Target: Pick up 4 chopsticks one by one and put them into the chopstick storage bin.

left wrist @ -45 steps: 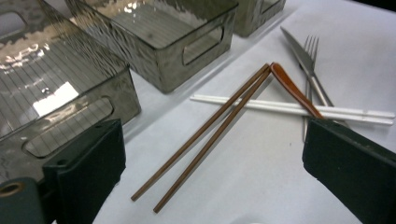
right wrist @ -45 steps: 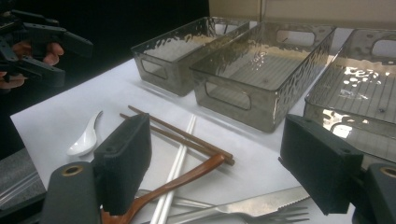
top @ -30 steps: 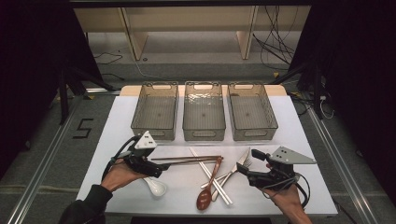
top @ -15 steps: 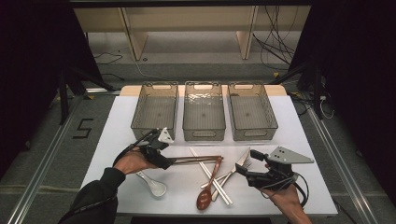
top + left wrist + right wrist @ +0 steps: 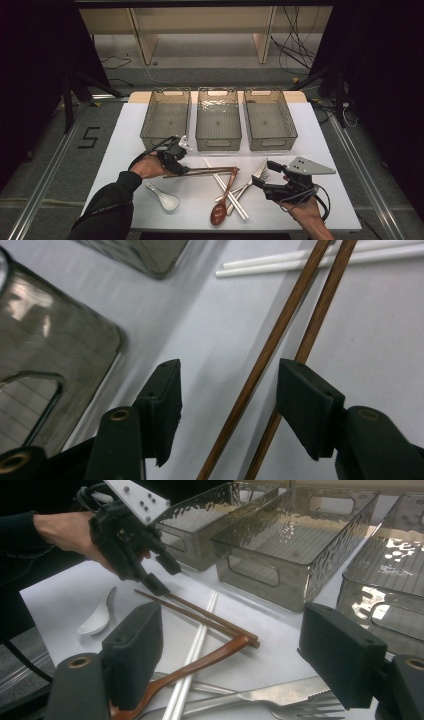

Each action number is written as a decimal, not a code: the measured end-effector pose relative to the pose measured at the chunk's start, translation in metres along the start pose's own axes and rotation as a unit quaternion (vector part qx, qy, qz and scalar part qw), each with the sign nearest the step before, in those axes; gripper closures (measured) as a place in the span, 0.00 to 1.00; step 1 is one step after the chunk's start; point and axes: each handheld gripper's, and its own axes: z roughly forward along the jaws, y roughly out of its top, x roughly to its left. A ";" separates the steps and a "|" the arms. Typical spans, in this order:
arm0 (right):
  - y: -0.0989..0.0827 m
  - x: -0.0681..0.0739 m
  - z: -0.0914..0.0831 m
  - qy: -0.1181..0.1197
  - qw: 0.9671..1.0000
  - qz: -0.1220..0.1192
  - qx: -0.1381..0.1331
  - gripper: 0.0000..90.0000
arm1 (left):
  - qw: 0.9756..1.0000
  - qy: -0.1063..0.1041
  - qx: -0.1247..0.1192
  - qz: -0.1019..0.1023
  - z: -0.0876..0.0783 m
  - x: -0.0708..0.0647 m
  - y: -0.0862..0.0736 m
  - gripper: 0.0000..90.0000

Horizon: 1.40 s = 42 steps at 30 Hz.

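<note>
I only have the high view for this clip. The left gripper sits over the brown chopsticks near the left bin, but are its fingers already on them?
Observer: Not yet. In the left gripper view the left gripper has been closing, with both brown chopsticks between its fingers and gaps showing on each side.
Operator: Do they lie side by side there?
Observer: Yes, nearly parallel, and the white chopsticks lie crossways beyond them.
Operator: And the right gripper?
Observer: The right gripper stands wide open in its own view, above the wooden spoon handle and the fork, gripping nothing.
</note>
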 end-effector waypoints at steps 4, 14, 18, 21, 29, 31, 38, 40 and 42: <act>0.000 0.000 0.000 0.002 1.000 0.000 0.001 0.29 | 1.000 -0.012 0.007 0.006 0.006 0.001 0.000 0.54; 0.000 0.000 0.001 0.004 1.000 0.002 0.003 0.29 | 0.999 -0.026 0.017 0.018 0.009 0.001 0.003 0.63; 0.000 0.000 0.001 0.004 1.000 0.002 0.004 0.30 | 0.999 -0.030 0.028 0.028 0.012 -0.001 0.004 0.66; 0.000 0.000 0.001 0.004 1.000 0.002 0.005 0.30 | 0.999 -0.032 0.029 0.033 0.013 -0.004 0.005 0.70; 0.000 0.000 0.002 0.006 1.000 0.003 0.007 0.30 | 0.997 -0.038 0.033 0.052 0.013 -0.007 0.007 0.79; 0.000 0.000 0.002 0.006 1.000 0.003 0.008 0.30 | 0.997 -0.040 0.032 0.059 0.014 -0.008 0.007 0.81; -0.001 -0.001 0.003 0.005 1.000 0.003 0.010 0.30 | 0.996 -0.047 0.028 0.073 0.014 -0.010 0.006 0.91; -0.001 -0.001 0.003 0.006 1.000 0.004 0.010 0.30 | 0.995 -0.048 0.033 0.083 0.013 -0.010 0.006 0.92; -0.001 -0.001 0.003 0.006 1.000 0.005 0.011 0.30 | 0.994 -0.047 0.033 0.088 0.013 -0.010 0.006 0.93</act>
